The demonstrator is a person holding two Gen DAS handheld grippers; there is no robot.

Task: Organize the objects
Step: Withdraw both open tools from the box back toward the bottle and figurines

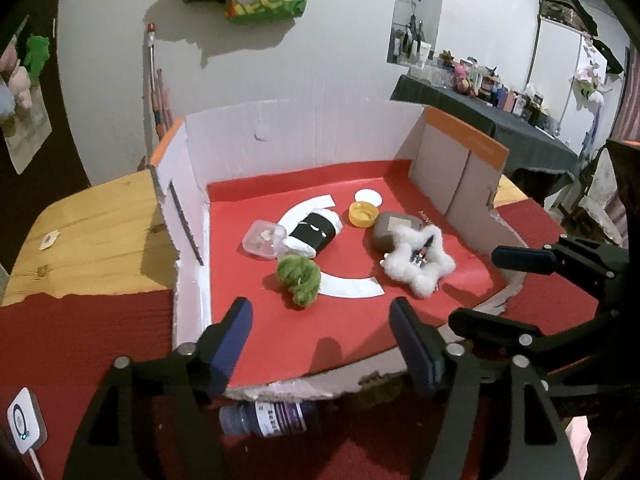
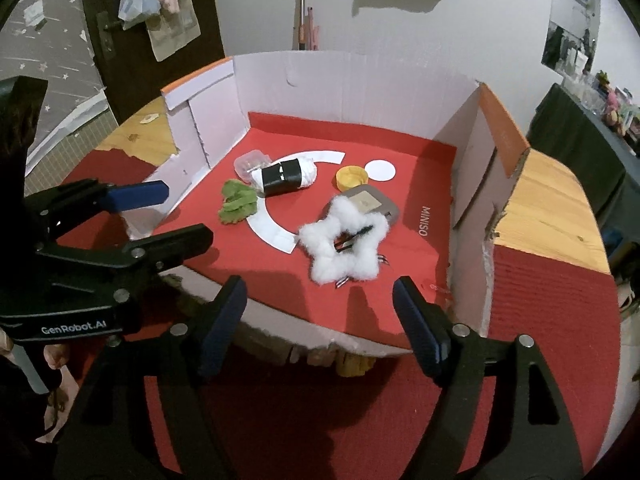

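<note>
Both claws, left claw [image 1: 320,344] and right claw [image 2: 320,320], are spread wide, gripping nothing. Only the left view catches one purple bottle [image 1: 270,418] under it; six items sit in the box [image 2: 320,80] ahead.

The box [image 2: 360,80] has white walls, orange rims and a red floor [image 2: 400,200] printed with white shapes. In it lie a green scrunchie [image 2: 237,202], a white fluffy star [image 2: 344,250], a yellow cap [image 2: 352,178], a grey-brown case [image 2: 374,202] and a white roll [image 2: 286,176] with a black band. The cloth [image 2: 320,420] beneath is red over pale wood [image 2: 548,200], and both grippers' pads [image 2: 222,328] are dark blue on black frames.
</note>
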